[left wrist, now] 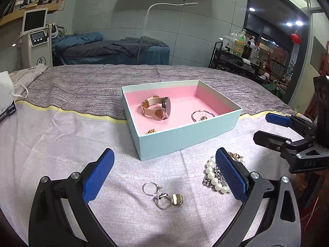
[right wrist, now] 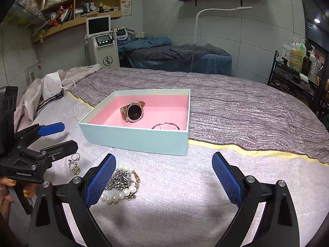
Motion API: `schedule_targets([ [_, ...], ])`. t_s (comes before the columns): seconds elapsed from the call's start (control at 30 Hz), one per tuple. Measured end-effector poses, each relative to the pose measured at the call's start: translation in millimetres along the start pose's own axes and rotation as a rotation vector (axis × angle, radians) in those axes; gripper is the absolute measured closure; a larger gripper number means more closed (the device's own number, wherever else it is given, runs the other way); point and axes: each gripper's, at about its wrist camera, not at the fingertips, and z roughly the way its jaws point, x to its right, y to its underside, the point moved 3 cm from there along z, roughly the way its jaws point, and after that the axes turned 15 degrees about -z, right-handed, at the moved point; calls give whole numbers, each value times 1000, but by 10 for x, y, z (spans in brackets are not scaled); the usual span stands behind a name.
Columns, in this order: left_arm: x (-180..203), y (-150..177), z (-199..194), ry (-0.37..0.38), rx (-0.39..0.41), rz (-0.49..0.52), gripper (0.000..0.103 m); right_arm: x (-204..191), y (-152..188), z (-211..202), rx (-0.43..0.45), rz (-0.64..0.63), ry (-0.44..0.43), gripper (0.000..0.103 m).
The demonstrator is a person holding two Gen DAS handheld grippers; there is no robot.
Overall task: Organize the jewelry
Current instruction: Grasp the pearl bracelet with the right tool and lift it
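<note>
Bare cloth lay between the wide-apart jaws of the left gripper (left wrist: 164, 175), broken only by a cluster of rings (left wrist: 162, 195). The open-topped box (left wrist: 185, 135) blocked the surface's middle; a pearl-and-chain heap (right wrist: 121, 181) sat against the right gripper (right wrist: 164, 177), whose span toward the right edge stood unobstructed.

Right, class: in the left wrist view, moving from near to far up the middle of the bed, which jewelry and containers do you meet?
Cluster of rings → blue box → gold piece in the box's near corner → watch further back.
</note>
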Motion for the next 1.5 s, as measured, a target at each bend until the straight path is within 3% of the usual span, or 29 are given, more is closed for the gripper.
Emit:
schedule_targets([
  [0.33, -115, 308, -171, -16, -33, -9, 6, -329, 237, -52, -42, -48, -84, 12],
  [0.63, -131, 400, -195, -1, -33, -63, 6, -273, 257, 108, -91, 78, -165, 41],
  [0.7, -150, 389, -198, -1, -25, -74, 8, -233, 233, 141, -96, 103, -180, 54],
  [1.07, -140, 398, -129, -9, -65, -65, 33, -229, 229, 271, -144, 179, -258, 76],
  [1.17, -118, 406, -102, -1, -83, -63, 45, -221, 235, 285, -151, 185, -257, 86],
  [1.3, -73, 420, -23, -21, -95, -39, 52, -216, 235, 285, -146, 188, -264, 88],
  [1.5, -39, 402, 23, -21, -104, -42, 78, -262, 195, 209, -107, 142, -259, 90],
])
